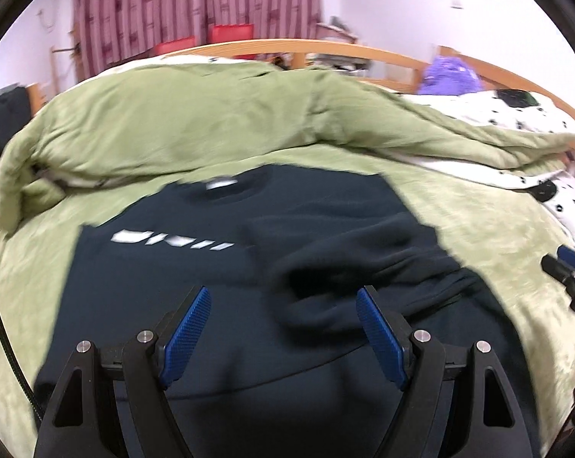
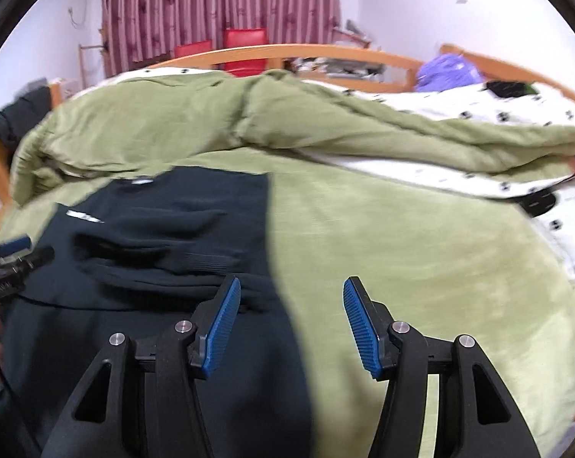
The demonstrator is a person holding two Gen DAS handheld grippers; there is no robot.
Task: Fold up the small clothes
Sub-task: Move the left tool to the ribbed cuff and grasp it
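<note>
Blue ribbed pads on black linkage arms, both tools: left gripper (image 1: 283, 297) jaws spread wide, nothing between them, hanging over the dark garment (image 1: 218, 305); right gripper (image 2: 291, 290) jaws spread a bit narrower, also empty, its left finger over the garment's right edge, its right finger over bare green blanket (image 2: 421, 252). Each tool's tip shows at the side edge of the other's view, just beside the garment's flanks, not touching it as far as I can tell. Garment is a dark navy/black top, soft knit, lying on the flat green blanket near the bed's front, collar end pointing away; one sleeve with a ribbed cuff is folded across the chest, wrinkled. White block lettering (image 1: 173, 240) on the chest, too blurred to read; small white label at the neck (image 1: 220, 183). Blanket surface is plush, short pile, olive green. Behind the garment a thick roll of green duvet (image 1: 195, 122) lies bunched across the bed, close to the collar. Right of that, white bedding with black spots (image 2: 459, 110). Further back: curved wooden bed rail (image 2: 287, 51), purple soft item (image 2: 447, 70), red chairs (image 2: 245, 44), maroon striped curtain (image 2: 218, 4), white wall. Frames motion-blurred.
</note>
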